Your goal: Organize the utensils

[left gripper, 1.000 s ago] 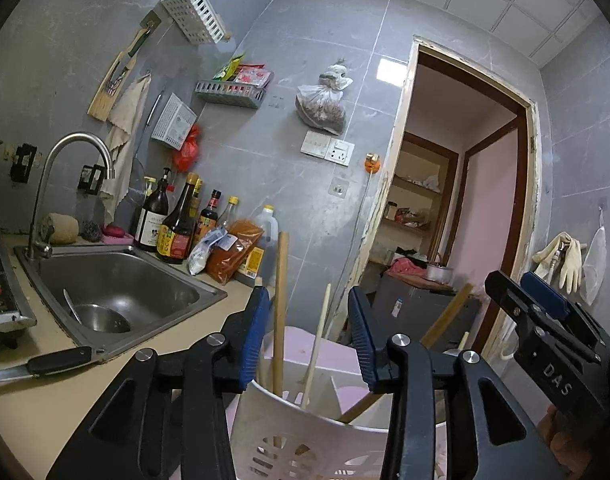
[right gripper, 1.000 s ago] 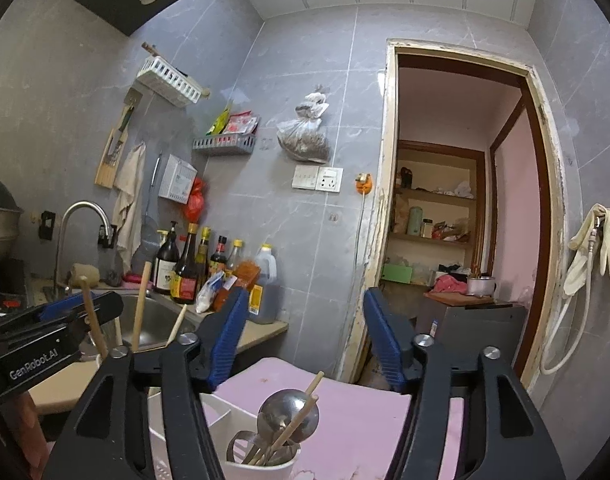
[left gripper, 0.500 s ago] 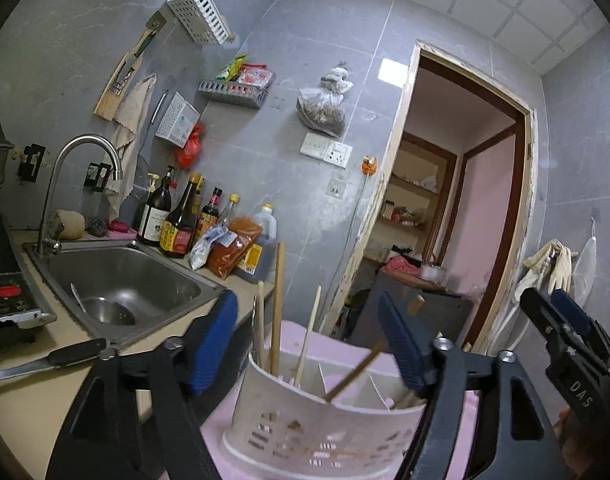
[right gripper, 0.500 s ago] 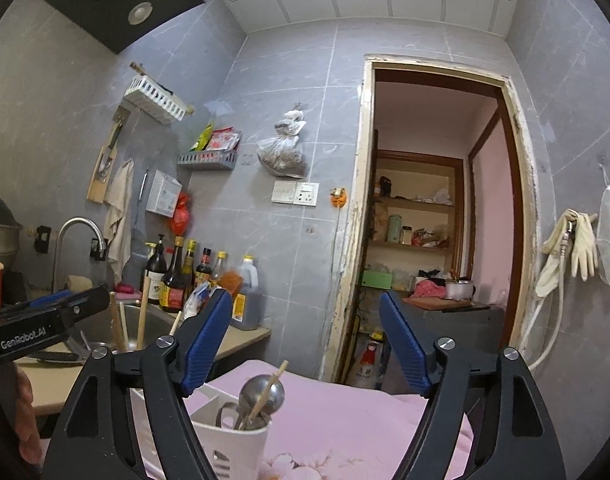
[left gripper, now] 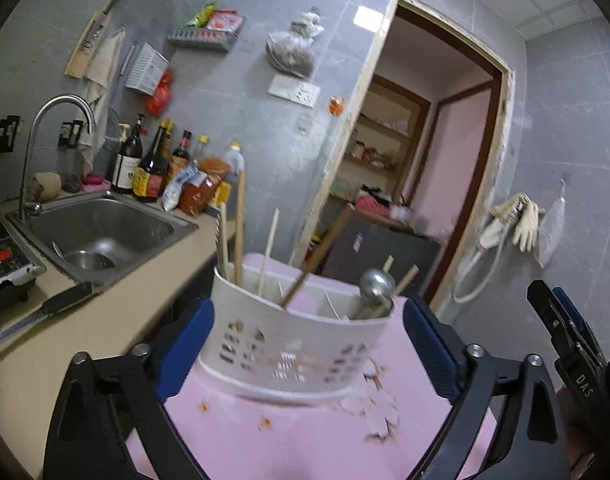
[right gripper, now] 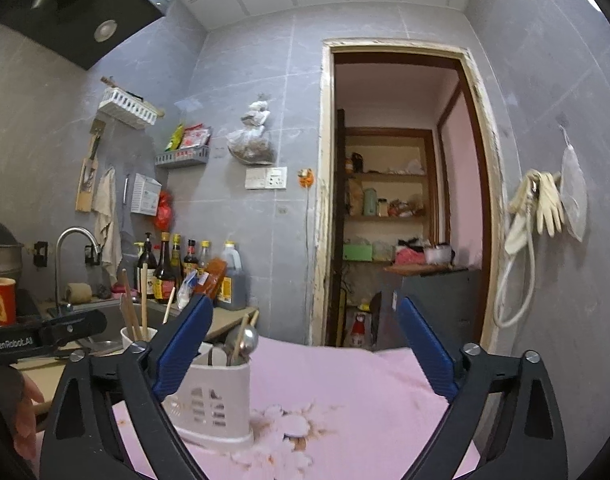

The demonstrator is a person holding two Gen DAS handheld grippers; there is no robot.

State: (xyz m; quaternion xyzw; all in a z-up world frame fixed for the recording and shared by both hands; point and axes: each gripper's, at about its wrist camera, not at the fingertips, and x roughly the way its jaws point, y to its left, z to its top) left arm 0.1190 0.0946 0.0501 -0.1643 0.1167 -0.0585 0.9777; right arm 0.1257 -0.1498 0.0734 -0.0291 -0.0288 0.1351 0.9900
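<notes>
A white slotted utensil holder [left gripper: 289,344] stands on a pink cloth-covered surface [left gripper: 305,432]. Wooden chopsticks [left gripper: 239,228] stand in its left compartments and a metal ladle [left gripper: 376,282] with more chopsticks in its right one. My left gripper [left gripper: 305,344] is open and empty, its blue pads wide on either side of the holder without touching it. In the right wrist view the holder [right gripper: 213,400] sits at the lower left, partly behind my left finger. My right gripper [right gripper: 305,344] is open and empty above the pink surface [right gripper: 365,392].
A beige counter [left gripper: 77,328] to the left holds a steel sink [left gripper: 101,232], a black-handled knife [left gripper: 45,308], a stove edge [left gripper: 5,264] and several bottles [left gripper: 153,164]. An open doorway [right gripper: 401,200] lies ahead. Gloves and a hose [right gripper: 533,208] hang on the right wall.
Both grippers have drawn back from the holder and opened wider. More of the holder and the pink surface shows in both views.
</notes>
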